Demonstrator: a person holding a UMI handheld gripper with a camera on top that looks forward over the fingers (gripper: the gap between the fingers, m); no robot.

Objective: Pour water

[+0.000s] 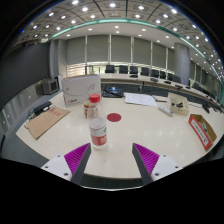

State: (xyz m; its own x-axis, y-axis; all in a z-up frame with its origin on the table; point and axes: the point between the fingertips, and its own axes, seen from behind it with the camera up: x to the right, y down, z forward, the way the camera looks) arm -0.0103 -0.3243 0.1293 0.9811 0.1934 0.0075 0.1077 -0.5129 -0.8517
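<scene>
The gripper point(111, 160) is spread wide, holding nothing, over a pale table point(150, 125). A clear bottle point(98, 133) stands just ahead of the left pad point(76, 156). Beyond the bottle stands a red-lidded cup point(94, 104), with a red disc point(114, 117) to its right.

Bare table point(150, 128) lies open right of the near bottle point(98, 133), which blocks the left finger's point(76, 157) line; a red-capped container point(94, 105) stands beyond the bottle.
</scene>
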